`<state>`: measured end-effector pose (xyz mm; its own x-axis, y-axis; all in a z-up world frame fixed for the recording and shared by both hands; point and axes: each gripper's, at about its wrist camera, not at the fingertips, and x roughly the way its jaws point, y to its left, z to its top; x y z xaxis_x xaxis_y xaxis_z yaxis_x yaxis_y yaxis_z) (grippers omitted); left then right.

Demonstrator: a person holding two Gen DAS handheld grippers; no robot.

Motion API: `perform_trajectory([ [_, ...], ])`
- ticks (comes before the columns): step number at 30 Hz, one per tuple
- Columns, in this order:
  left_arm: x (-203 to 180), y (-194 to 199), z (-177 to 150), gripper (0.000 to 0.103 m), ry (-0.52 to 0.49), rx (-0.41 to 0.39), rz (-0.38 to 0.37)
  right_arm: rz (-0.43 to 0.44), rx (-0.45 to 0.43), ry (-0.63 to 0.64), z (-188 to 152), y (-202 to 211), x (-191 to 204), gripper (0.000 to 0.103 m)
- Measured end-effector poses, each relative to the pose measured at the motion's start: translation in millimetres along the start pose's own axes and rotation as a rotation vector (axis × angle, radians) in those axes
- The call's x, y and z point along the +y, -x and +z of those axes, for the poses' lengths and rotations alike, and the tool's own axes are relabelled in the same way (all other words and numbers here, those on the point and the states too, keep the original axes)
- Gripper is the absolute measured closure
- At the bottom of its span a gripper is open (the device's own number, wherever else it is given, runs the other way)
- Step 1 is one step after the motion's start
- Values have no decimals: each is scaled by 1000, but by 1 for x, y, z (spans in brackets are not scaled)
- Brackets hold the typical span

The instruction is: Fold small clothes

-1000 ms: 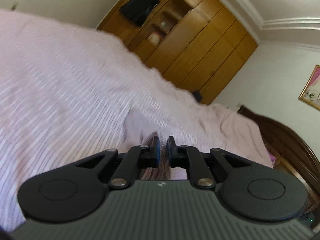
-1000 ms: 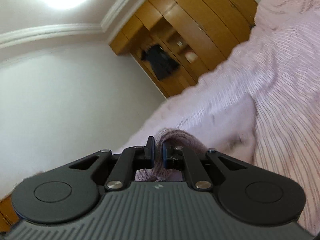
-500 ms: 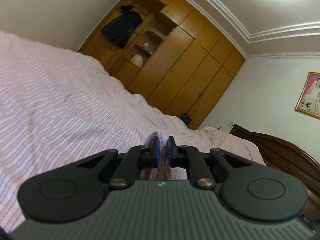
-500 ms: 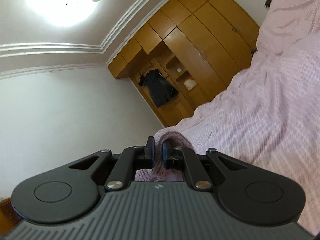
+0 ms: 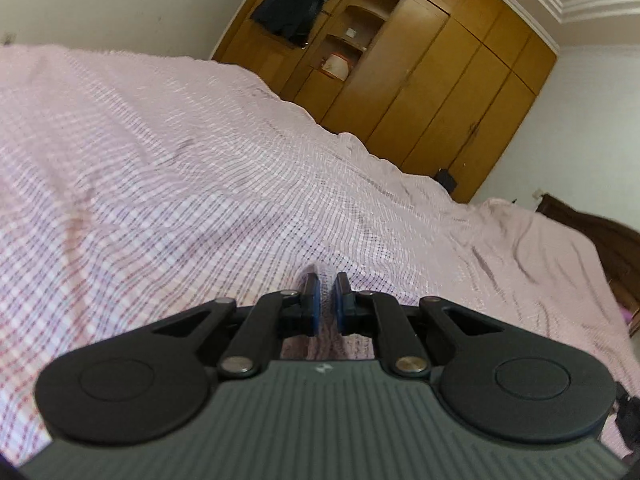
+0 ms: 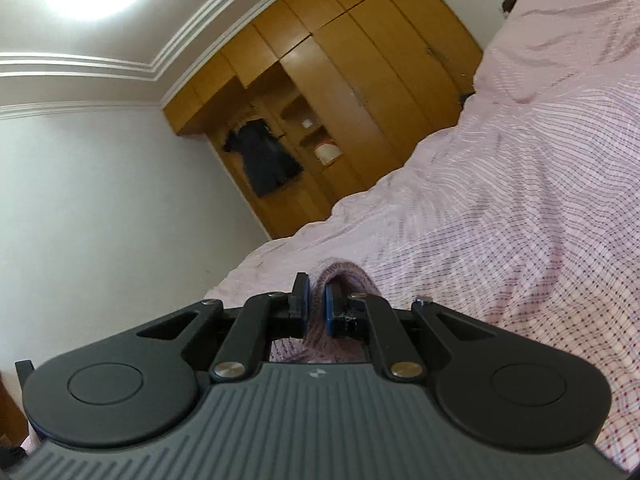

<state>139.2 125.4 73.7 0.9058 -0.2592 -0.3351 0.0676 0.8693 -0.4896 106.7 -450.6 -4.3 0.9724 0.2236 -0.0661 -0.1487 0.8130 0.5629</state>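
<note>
A small pale pink knitted garment [image 6: 348, 276] is pinched in both grippers. In the right wrist view my right gripper [image 6: 316, 298] is shut on a bunched edge of it, which humps up between and past the blue pads. In the left wrist view my left gripper [image 5: 325, 300] is shut on another edge of the garment [image 5: 320, 340]; only a thin strip shows between the jaws and below them. Both grippers are held above the bed. Most of the garment is hidden under the gripper bodies.
A pink checked bedspread [image 5: 180, 168] covers the bed below both grippers [image 6: 520, 208]. A wooden wardrobe [image 5: 420, 64] with a dark garment [image 5: 292, 0] hanging on it stands beyond the bed. A dark wooden headboard [image 5: 600, 236] is at the right.
Both grippers kept their hold on the garment and lifted it off the bed. The spread cloth seen lying below them a second ago is out of view, and both cameras tilted.
</note>
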Motion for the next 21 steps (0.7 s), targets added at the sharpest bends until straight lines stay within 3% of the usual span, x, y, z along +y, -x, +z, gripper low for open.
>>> perform_trajectory([
  [7,-15,-12,7,94,-53,38,59,-80,73,-75,4,-25,-13,95],
  [16,-17,-31,-1,94,-133,86,138,-129,99,27,3,-28,-3,96],
  [21,-6,-41,-5,93,-72,109,123,-152,109,36,-2,-34,-7,96],
])
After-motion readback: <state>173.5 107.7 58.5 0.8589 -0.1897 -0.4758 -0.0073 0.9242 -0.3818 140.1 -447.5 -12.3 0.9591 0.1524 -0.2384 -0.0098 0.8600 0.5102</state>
